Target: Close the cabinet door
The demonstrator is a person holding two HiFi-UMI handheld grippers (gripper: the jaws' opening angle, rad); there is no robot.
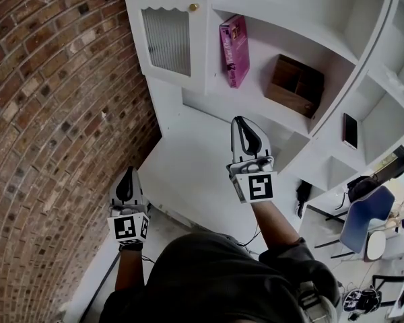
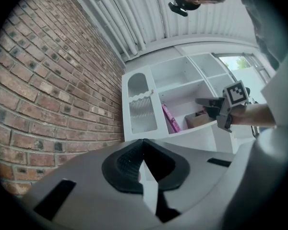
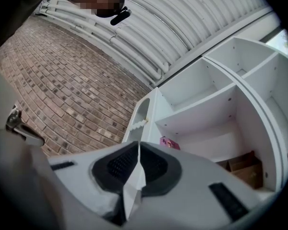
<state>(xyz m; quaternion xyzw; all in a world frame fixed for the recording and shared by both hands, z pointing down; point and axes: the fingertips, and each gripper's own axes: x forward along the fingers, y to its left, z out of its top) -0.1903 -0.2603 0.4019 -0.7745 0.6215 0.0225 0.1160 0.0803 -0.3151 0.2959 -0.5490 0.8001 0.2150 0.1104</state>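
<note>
The white cabinet door (image 1: 165, 29) has ribbed glass panels and a small gold knob (image 1: 193, 7); it stands at the cabinet's left end and looks flush with the front in the left gripper view (image 2: 141, 111). My right gripper (image 1: 241, 120) is raised in front of the open shelves, below and to the right of the door, shut with nothing between its jaws (image 3: 138, 143). My left gripper (image 1: 129, 173) hangs lower, near the brick wall, also shut and empty (image 2: 143, 140). Neither gripper touches the door.
A pink book (image 1: 234, 49) and a brown box (image 1: 295, 85) stand on the open shelf right of the door. A brick wall (image 1: 54, 113) runs along the left. A dark flat device (image 1: 350, 130) leans in a right compartment. A blue chair (image 1: 367, 221) stands at the far right.
</note>
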